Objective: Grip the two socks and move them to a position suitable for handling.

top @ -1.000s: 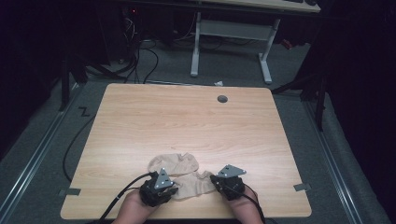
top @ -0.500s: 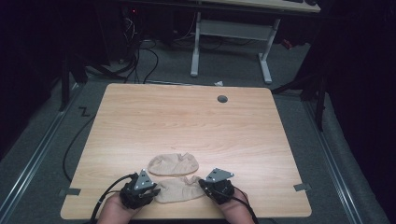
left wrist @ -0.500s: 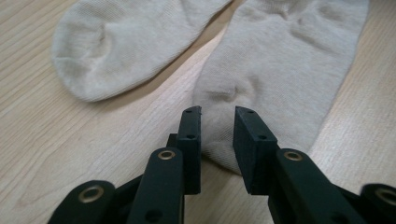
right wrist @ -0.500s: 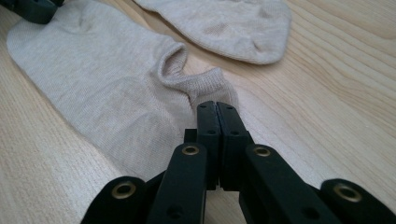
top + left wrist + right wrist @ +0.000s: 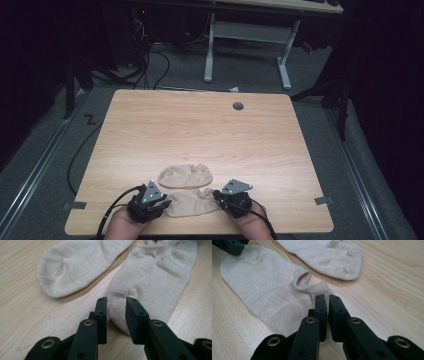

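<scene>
A: From above, your left hand-held gripper (image 5: 161, 204) and right hand-held gripper (image 5: 218, 196) sit at either end of the near sock (image 5: 190, 201) on the surface (image 5: 200, 130); jaw gaps unreadable there.

B: Gripper views: left jaws part-open astride the toe; right, just opening, a slit at the cuff, grip uncertain. Far sock (image 5: 185, 175) just beside.
</scene>
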